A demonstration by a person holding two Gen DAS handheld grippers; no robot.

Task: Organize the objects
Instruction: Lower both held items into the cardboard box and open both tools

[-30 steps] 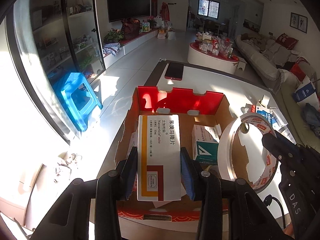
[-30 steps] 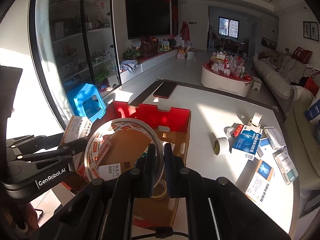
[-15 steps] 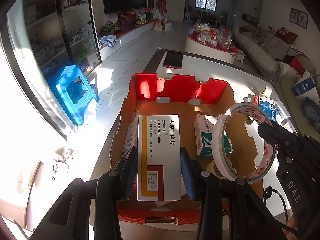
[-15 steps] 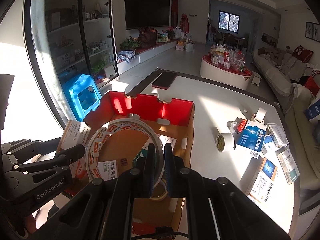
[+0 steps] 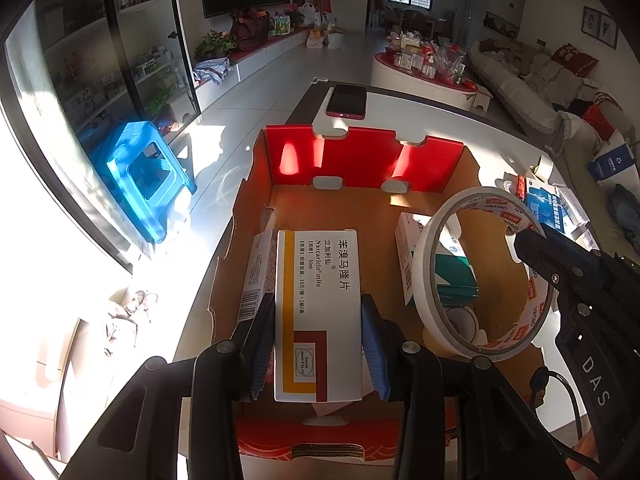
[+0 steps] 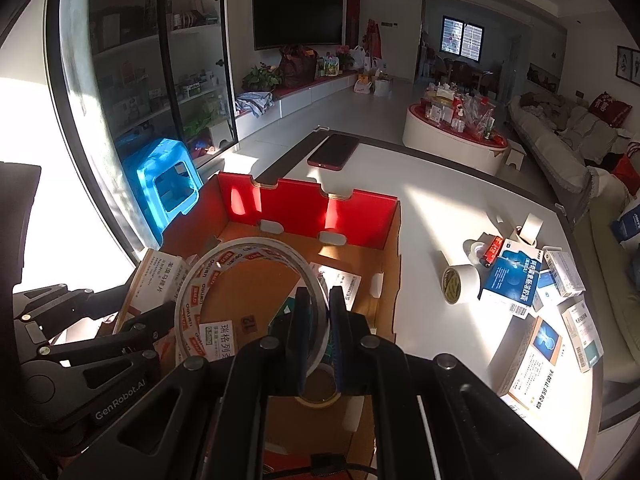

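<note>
Left gripper (image 5: 318, 344) clamps white medicine box (image 5: 318, 312); right gripper (image 6: 320, 320) pinches tape roll (image 6: 248, 288), both lower-centre over cardboard box (image 5: 364, 156).

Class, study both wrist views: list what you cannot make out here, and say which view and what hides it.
- Left wrist view: the box floor under the medicine box, covered by it and the left gripper.
- Right wrist view: the small tape roll in the cardboard box, mostly behind the right gripper and its large tape ring.
- Both views: fine print on the boxes beside the carton, too small.
</note>
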